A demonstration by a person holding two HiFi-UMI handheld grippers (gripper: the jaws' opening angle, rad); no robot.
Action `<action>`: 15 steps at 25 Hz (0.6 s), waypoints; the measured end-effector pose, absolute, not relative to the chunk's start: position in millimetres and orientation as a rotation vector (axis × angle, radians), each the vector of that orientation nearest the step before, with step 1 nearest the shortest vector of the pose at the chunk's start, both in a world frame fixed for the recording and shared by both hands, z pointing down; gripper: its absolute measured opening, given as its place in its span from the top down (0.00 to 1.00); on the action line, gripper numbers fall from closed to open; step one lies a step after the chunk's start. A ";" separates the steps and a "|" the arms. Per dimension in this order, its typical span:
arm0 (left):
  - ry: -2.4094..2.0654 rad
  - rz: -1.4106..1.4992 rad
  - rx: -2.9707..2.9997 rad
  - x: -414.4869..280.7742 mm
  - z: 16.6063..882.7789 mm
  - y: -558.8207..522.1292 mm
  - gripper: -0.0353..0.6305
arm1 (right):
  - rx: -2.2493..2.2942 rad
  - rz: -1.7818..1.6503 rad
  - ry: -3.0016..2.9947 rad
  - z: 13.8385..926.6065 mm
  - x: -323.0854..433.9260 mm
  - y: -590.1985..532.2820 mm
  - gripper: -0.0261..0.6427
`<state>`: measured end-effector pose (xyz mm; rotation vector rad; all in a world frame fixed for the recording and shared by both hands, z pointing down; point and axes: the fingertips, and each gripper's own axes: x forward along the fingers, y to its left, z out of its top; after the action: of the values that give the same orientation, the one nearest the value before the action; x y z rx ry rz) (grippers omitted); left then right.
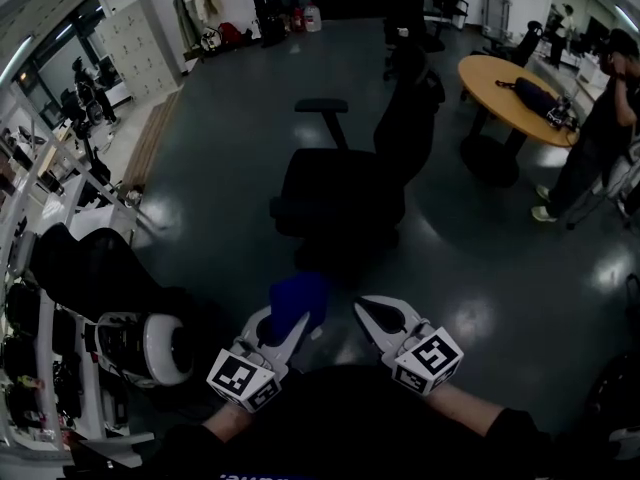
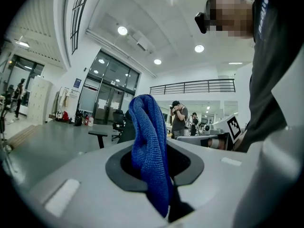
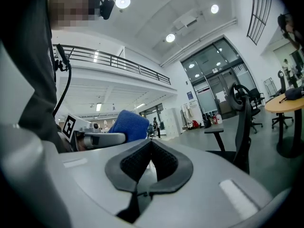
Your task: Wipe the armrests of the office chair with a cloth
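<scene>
Fingers (image 2: 71, 175) of left gripper (image 1: 283, 330) tight on upright blue cloth (image 2: 148, 141); right gripper (image 3: 151, 146) pinched together, empty, just beside.

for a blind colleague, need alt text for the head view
The left hand-held gripper clamps a blue cloth beside the shut, empty right hand-held gripper. Ahead stands a black office chair on a dark floor, a round wooden table at right.

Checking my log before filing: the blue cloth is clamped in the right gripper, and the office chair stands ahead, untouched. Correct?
No. The blue cloth is clamped in the left gripper, as the left gripper view shows; the right gripper is shut on nothing. The office chair stands ahead, untouched.
</scene>
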<state>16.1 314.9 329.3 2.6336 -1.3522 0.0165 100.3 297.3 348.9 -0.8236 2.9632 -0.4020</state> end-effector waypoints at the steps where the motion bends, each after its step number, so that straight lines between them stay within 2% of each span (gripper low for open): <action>1: -1.362 0.020 2.630 19.8 328.2 313.9 0.80 | -0.823 -0.408 2.958 349.4 105.8 295.9 0.96; 8: -1.435 0.063 2.608 39.7 331.0 307.6 0.80 | -0.806 -0.478 2.946 365.2 137.7 291.6 0.96; 15: -1.525 0.056 2.573 17.0 333.3 278.5 0.80 | -0.834 -0.514 2.955 381.5 144.3 275.5 0.96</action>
<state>17.0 278.5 333.3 2.5733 -1.5249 0.0562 144.3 275.5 381.5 -0.8337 2.9548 -0.5137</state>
